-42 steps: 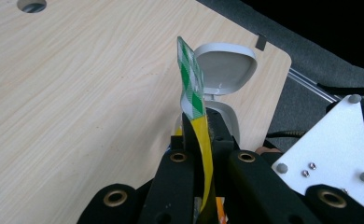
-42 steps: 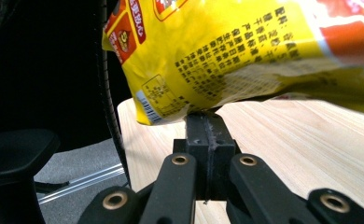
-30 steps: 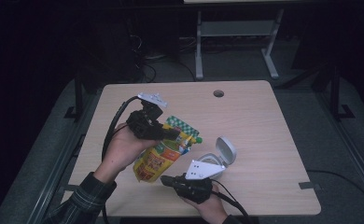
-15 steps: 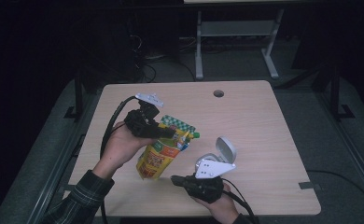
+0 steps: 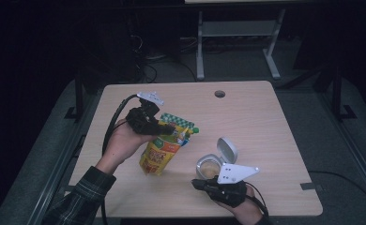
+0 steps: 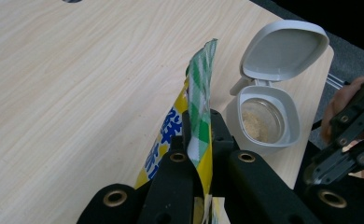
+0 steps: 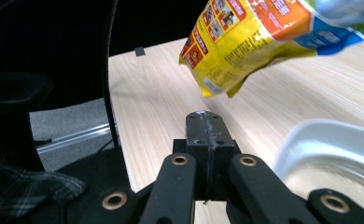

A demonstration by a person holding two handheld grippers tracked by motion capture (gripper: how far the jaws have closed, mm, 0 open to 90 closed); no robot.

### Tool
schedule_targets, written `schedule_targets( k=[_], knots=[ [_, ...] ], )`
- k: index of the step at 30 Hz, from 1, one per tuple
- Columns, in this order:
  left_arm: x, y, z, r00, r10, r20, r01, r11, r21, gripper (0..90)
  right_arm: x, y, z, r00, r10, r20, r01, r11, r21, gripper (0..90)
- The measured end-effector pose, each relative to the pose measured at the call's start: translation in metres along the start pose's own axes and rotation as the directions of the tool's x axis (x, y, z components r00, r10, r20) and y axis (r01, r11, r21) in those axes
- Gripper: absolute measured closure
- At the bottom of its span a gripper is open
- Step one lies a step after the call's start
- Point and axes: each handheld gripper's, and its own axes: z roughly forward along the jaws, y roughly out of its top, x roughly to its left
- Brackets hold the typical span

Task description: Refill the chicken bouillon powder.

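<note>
Right gripper (image 5: pixel 199 183) slides rightward along surface (image 5: pixel 265 122) edge, clenched empty, beside open jar (image 5: pixel 210 167). Left gripper (image 5: pixel 168 127) grasps pouch (image 5: pixel 164 149) top, lifted near jar. Pouring not yet begun.

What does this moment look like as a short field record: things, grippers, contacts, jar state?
surface: wooden table
left gripper: shut on the pouch's green checked top edge
pouch: yellow, lifted off the table, tilted
right gripper: shut, nothing between the jaws, beside the jar
jar: on the table, flip lid open, pale powder inside
pouch to jar: apart, pouch to the jar's left in the high view
</note>
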Motion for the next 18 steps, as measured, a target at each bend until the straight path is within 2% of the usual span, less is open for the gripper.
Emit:
schedule_targets(
  k=[7, 13, 18],
  knots=[
    [0.006, 0.003, 0.008, 1.0, 0.004, 0.006, -0.004, 1.0, -0.007, 90.0, -0.006, -0.007, -0.018, 0.9999, 0.006, 0.008, -0.006, 1.0, 0.018, 89.9],
    [0.012, 0.004, 0.017, 0.9999, 0.015, 0.004, -0.015, 0.9995, 0.028, 90.0, -0.011, -0.012, -0.03, 0.9996, 0.019, 0.022, -0.019, 1.0, 0.019, 89.9],
    [0.015, 0.0, 0.023, 1.0, 0.009, -0.002, -0.009, 0.9997, 0.025, 89.8, -0.015, -0.015, -0.037, 0.9989, 0.03, 0.035, -0.031, 0.999, 0.023, 89.9]
  ],
)
